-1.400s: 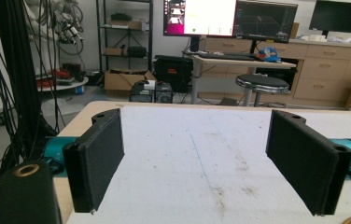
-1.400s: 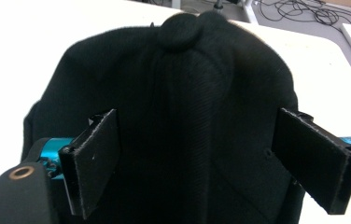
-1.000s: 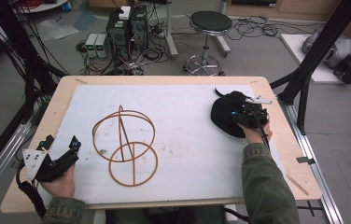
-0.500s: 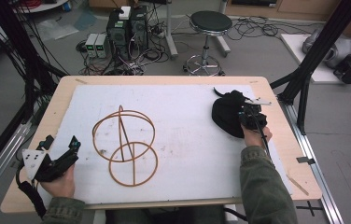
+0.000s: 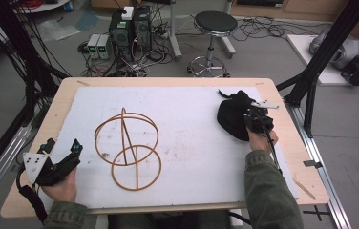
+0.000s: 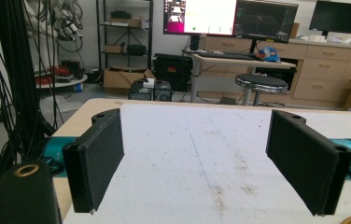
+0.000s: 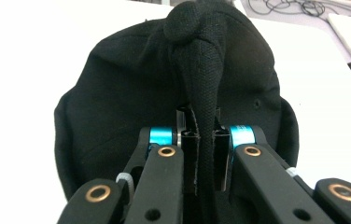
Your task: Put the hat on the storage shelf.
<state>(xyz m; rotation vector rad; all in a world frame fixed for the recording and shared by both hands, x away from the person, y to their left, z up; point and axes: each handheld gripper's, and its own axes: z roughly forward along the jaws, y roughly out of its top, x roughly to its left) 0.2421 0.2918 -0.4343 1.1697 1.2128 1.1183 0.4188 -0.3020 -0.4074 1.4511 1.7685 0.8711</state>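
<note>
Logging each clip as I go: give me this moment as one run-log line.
left tongs: open, nothing held | right tongs: shut on fold of black cap | wire frame: untouched, mid-mat | white mat

Black cap [image 5: 232, 118] at table's right, crown fold pinched up; wire ring frame [image 5: 129, 148] mid-left.
</note>
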